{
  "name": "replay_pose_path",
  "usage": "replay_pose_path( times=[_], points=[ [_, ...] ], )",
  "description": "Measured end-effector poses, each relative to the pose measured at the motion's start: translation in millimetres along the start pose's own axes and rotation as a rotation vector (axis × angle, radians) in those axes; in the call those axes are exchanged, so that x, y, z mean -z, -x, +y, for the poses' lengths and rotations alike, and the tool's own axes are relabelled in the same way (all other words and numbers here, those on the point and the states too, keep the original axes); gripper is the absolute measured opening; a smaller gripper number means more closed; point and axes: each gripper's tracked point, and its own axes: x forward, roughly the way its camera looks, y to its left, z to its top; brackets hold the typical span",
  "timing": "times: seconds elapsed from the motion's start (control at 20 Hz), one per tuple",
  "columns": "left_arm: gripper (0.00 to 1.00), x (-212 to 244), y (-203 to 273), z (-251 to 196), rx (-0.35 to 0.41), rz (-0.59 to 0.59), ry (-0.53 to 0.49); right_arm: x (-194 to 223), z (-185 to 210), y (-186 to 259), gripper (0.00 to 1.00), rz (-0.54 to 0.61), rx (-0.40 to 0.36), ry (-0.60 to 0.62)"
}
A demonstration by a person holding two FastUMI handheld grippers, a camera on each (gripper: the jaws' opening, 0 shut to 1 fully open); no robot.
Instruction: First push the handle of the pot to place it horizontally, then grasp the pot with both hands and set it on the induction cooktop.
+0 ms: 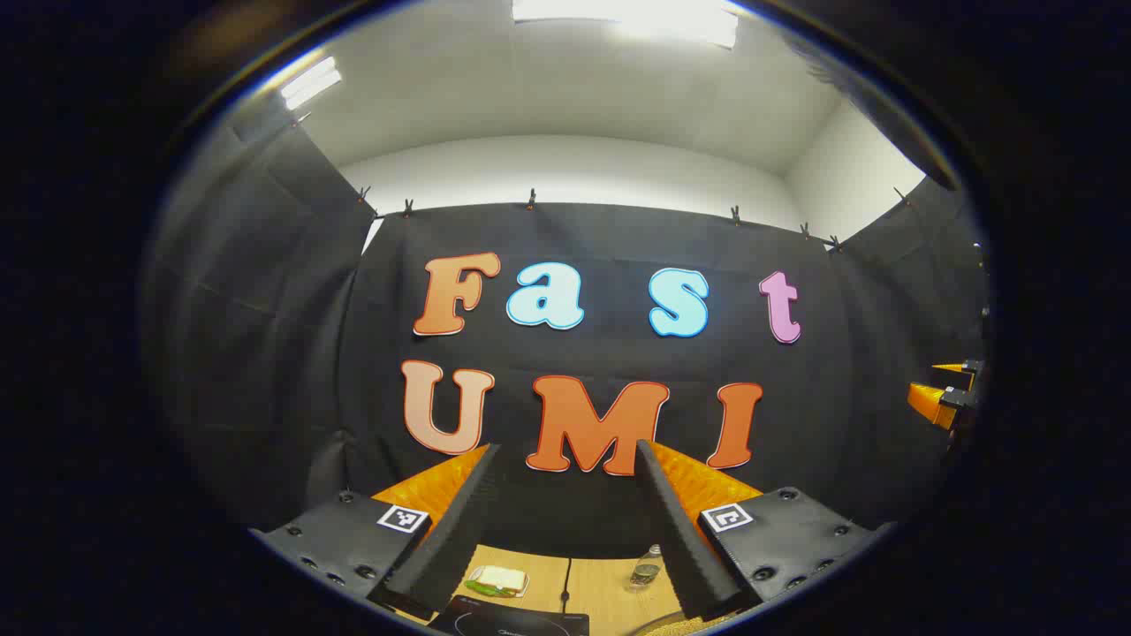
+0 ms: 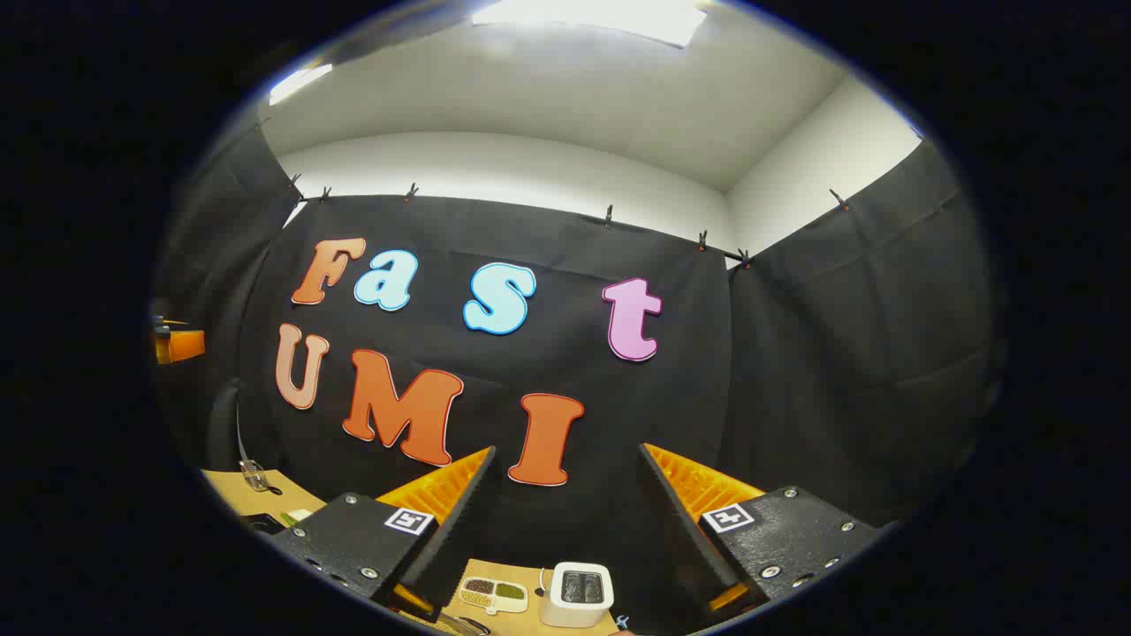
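Both hand-held grippers, left (image 1: 565, 455) and right (image 2: 565, 455), gape apart above one table (image 1: 601, 587).

a white toaster (image 2: 578, 594) is sitting on the wooden table (image 2: 231, 491), a split dish of beans (image 2: 493, 594) lying just beside it, and a small clear bottle (image 1: 647, 568) is standing further off

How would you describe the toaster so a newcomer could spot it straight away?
Start at the wooden table below the black cloth wall. In the right gripper view, the toaster stands near the table's edge, between that gripper's fingers. It is a white boxy appliance with dark top slots, unlike the flat divided dish beside it.
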Motion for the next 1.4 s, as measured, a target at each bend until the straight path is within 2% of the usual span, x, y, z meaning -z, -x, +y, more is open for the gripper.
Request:
replay_pose_path(
  times=[0.1,0.5,0.8,1.1,1.2,1.35,1.4],
  points=[
    [0.96,2.4,-1.9,-2.4,0.004,0.020,-0.004,2.3,-8.3,4.4,0.97,0.005,0.009,0.005],
    [0.97,4.9,-0.7,-27.3,0.055,0.031,-0.019,14.1,-38.3,16.7,0.95,0.032,0.064,0.002],
    [0.97,11.7,4.7,-38.7,0.080,0.048,-0.054,24.5,-41.3,13.1,0.95,0.039,0.072,-0.005],
    [0.95,46.5,12.6,-79.6,0.202,0.151,-0.048,37.0,-38.7,9.7,0.95,0.049,0.062,-0.011],
    [0.81,71.1,14.0,-86.9,0.222,0.213,-0.046,42.9,-39.4,9.7,0.95,0.056,0.061,-0.014],
    [0.31,123.3,20.4,-104.5,0.261,0.360,-0.016,52.6,-43.8,11.8,0.95,0.071,0.064,-0.006],
    [0.23,142.8,23.7,-110.4,0.280,0.430,0.002,55.4,-45.3,12.8,0.95,0.075,0.066,-0.006]
  ],
)
